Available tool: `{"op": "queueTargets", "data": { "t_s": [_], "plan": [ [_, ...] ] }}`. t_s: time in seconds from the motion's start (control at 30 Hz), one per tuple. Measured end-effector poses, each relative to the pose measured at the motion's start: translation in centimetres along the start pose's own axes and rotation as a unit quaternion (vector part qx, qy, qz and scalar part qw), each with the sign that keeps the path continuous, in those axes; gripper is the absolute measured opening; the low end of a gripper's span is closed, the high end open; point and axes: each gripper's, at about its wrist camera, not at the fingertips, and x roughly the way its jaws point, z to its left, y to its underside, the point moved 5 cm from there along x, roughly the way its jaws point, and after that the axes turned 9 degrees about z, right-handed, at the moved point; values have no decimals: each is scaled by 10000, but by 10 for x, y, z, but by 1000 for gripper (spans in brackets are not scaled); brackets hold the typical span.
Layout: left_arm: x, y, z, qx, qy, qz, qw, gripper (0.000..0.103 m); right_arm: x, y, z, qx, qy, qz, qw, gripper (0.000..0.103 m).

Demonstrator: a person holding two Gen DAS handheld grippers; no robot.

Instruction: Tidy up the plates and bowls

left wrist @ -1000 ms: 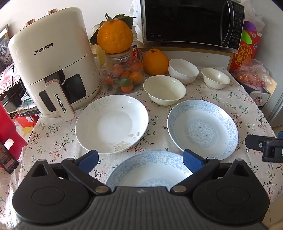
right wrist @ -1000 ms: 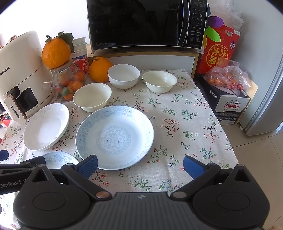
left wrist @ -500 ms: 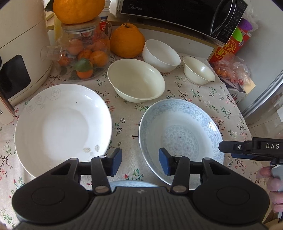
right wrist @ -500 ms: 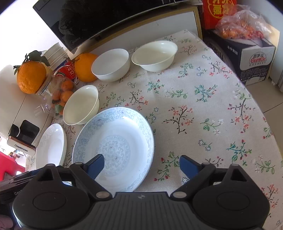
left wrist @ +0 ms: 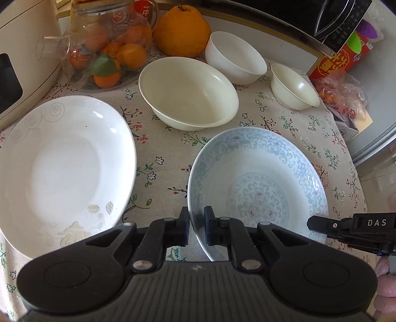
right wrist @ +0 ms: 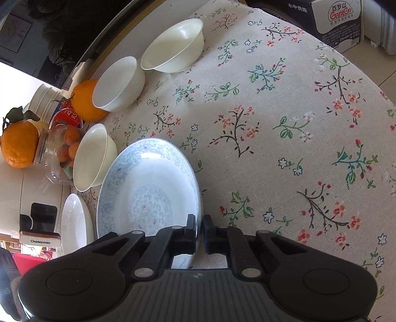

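Note:
A blue-patterned plate (left wrist: 259,188) lies on the flowered tablecloth. My left gripper (left wrist: 196,229) is shut on its near-left rim. My right gripper (right wrist: 200,234) is shut on the opposite rim of the same plate (right wrist: 146,190); its body shows in the left wrist view (left wrist: 351,230). A white plate (left wrist: 61,168) lies to the left. A large cream bowl (left wrist: 188,94), a white bowl (left wrist: 235,59) and a small cream bowl (left wrist: 294,86) stand behind. The blue plate that lay nearest is hidden.
A glass jar of small oranges (left wrist: 106,47) and a big orange (left wrist: 182,31) stand at the back left beside a cream air fryer (left wrist: 22,62). A microwave (left wrist: 334,19) is behind. A red box (left wrist: 341,59) and bagged fruit (left wrist: 341,96) sit past the table's right edge.
Both grippers moved forward and down to the blue-patterned plate and closed on its rim, left on the left side, right on the right side. The right wrist tilted left.

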Motion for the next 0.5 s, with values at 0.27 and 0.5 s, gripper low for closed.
{"op": "queueTargets", "data": {
  "t_s": [0.27, 0.5],
  "plan": [
    [0, 0, -9, 89, 191, -51, 9998, 10, -6, -18, -3, -101, 99, -470, 9988, 4],
    [6, -2, -16, 118, 193, -28, 9997, 10, -4, -24, -6, -109, 237, -611, 9978, 4]
  ]
}}
